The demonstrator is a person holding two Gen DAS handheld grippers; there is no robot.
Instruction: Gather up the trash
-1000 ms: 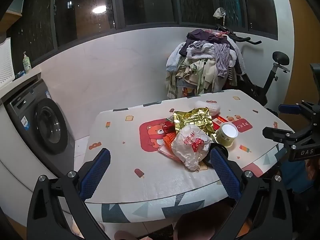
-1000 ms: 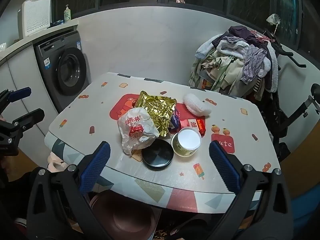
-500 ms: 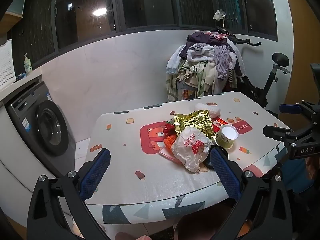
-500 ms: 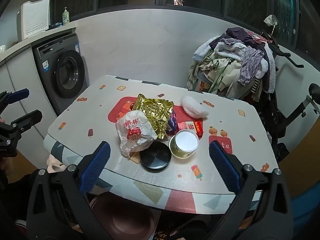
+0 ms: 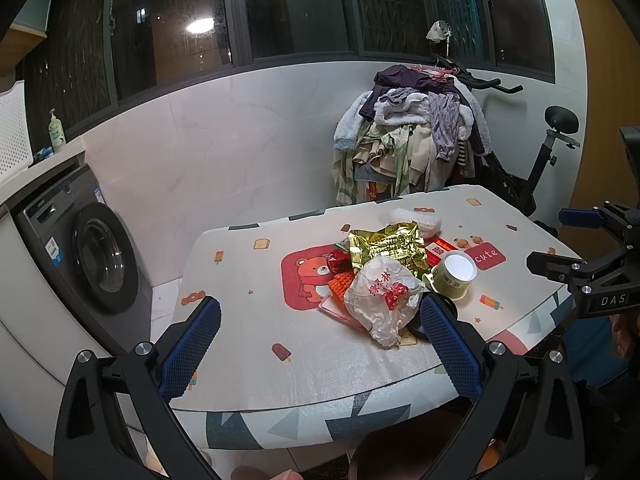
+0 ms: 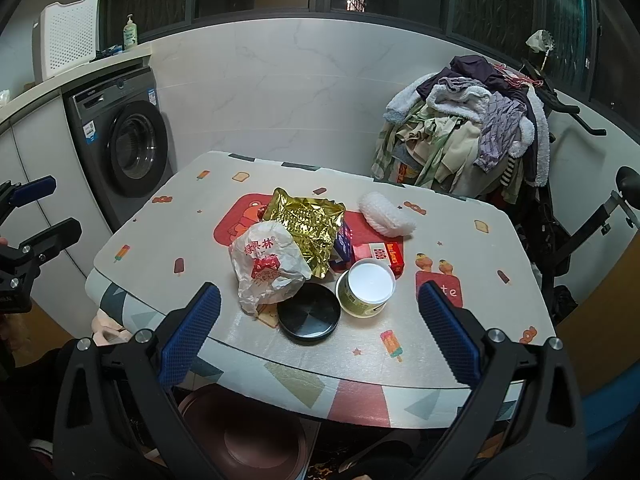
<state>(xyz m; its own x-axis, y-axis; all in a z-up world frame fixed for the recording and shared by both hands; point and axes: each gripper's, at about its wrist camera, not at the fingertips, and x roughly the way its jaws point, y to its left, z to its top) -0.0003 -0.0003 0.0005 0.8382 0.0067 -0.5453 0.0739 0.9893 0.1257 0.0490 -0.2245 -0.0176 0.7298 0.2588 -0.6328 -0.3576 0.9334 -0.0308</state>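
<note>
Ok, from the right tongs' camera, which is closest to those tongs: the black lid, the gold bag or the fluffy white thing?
1. Black lid: nearest the right tongs, at the table's front edge.
2. Gold bag: mid-table, behind the white plastic bag.
3. Fluffy white thing: farthest, toward the back right.

Trash heaped mid-table: white bag, gold wrapper, black lid, cup.

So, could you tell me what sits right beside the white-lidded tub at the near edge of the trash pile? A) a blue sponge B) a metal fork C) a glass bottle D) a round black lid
D: in the right wrist view a round black lid lies flat on the table, touching the white-lidded tub on its left.
</note>
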